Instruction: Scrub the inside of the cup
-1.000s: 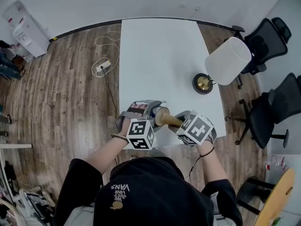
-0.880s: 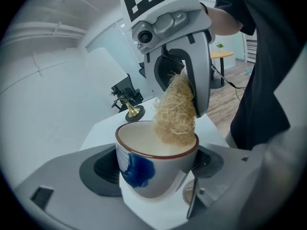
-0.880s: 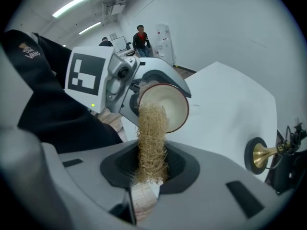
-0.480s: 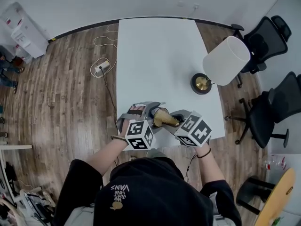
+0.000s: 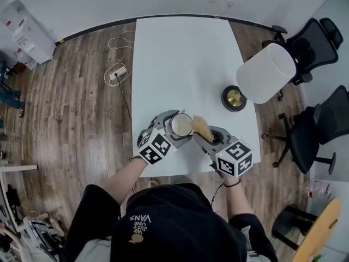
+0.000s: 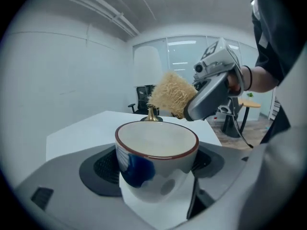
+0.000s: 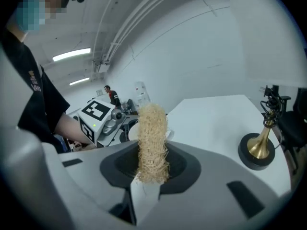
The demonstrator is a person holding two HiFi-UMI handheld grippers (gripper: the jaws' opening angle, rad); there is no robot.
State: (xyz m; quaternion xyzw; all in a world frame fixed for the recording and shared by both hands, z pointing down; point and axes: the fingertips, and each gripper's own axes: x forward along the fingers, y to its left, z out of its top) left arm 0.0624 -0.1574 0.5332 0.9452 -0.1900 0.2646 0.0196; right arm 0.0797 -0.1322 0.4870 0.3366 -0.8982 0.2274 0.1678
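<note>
Now, one cup [image 6: 157, 150] clamped in left gripper [image 5: 172, 129], one fibrous scrubber [image 7: 152, 143] gripped by right gripper [image 5: 207, 136]

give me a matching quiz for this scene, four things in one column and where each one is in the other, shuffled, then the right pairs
Things
1. cup
2. fibre scrubber
3. lamp
4. power strip

Places
a. lying on the wooden floor, left of the table
b. clamped in the right gripper, just outside the cup's rim
c. standing on the table near its right edge
d. held between the jaws of the left gripper

Pairs: 1-d, 2-b, 3-c, 4-a
</note>
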